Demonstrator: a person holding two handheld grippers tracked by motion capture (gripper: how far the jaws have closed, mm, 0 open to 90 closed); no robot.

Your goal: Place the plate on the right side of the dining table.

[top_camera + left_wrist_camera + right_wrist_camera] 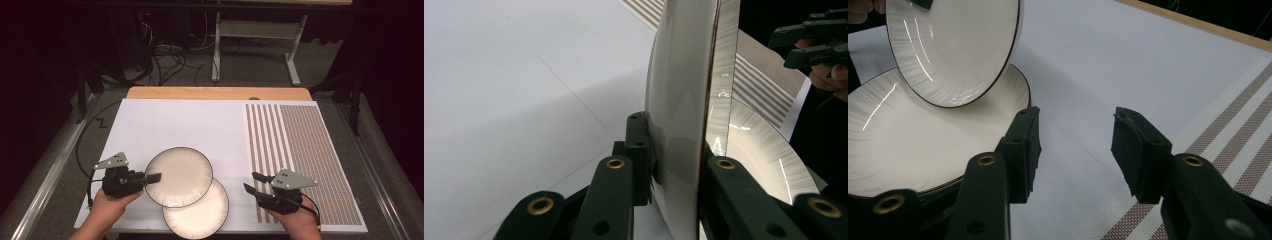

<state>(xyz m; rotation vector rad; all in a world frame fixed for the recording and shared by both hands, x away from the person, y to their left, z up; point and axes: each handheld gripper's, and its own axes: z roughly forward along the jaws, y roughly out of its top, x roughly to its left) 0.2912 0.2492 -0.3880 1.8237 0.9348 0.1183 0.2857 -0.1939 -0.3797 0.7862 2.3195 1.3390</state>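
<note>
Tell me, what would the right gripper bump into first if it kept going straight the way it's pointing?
Probably the lower plate. The right gripper is open with nothing between its jaws and points left across the table, toward the two stacked plates. The upper plate, tilted and held by the left gripper, lies farther along. Depth is hard to judge.

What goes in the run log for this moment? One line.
left gripper: shut on upper plate, lifted, tilted | lower plate: flat on table | right gripper: open, empty
</note>
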